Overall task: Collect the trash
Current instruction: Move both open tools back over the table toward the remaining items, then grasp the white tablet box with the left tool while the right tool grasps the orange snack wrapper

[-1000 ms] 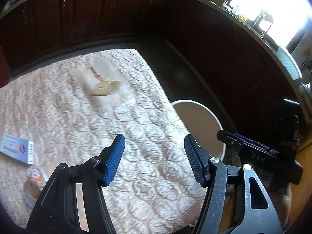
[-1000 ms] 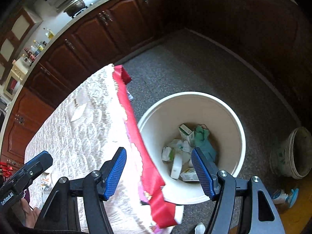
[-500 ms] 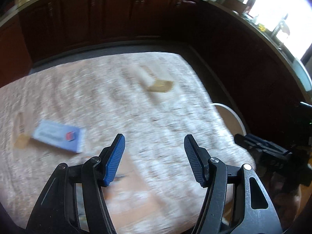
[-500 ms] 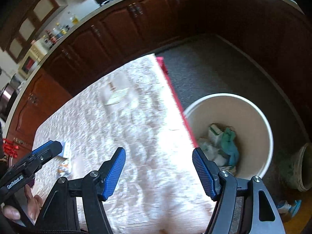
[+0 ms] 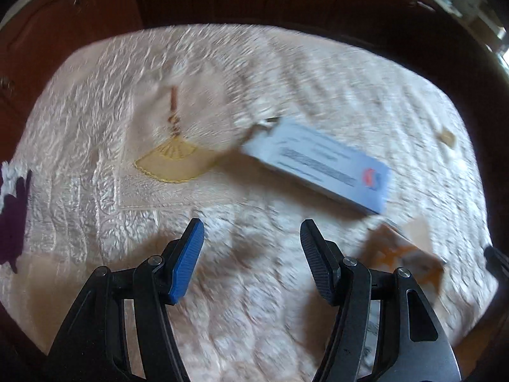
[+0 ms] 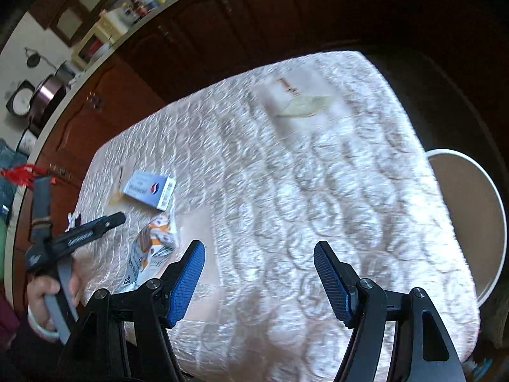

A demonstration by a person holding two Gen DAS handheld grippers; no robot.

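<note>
A pale blue flat box point(image 5: 321, 167) lies on the quilted table cover point(image 5: 254, 63), just beyond my left gripper point(image 5: 251, 248), which is open and empty. An orange and white crumpled carton point(image 5: 404, 254) lies to its right. In the right wrist view the blue box point(image 6: 149, 188) and the carton point(image 6: 151, 251) lie at the table's left end, with my left gripper point(image 6: 105, 222) over them. My right gripper point(image 6: 259, 273) is open and empty above the table's middle. The white trash bucket point(image 6: 490, 222) stands off the table's right edge.
Dark wood cabinets point(image 6: 222, 25) ring the table. An embroidered fan patch point(image 5: 175, 159) decorates the cover. A purple shape point(image 5: 12, 216) lies at the table's left edge. Pots and bottles stand on the counter point(image 6: 47, 92) at the far left.
Both grippers have swung left, away from the bucket. The blue box and carton now sit close before my left gripper. The bucket has slid to the right edge of the right wrist view.
</note>
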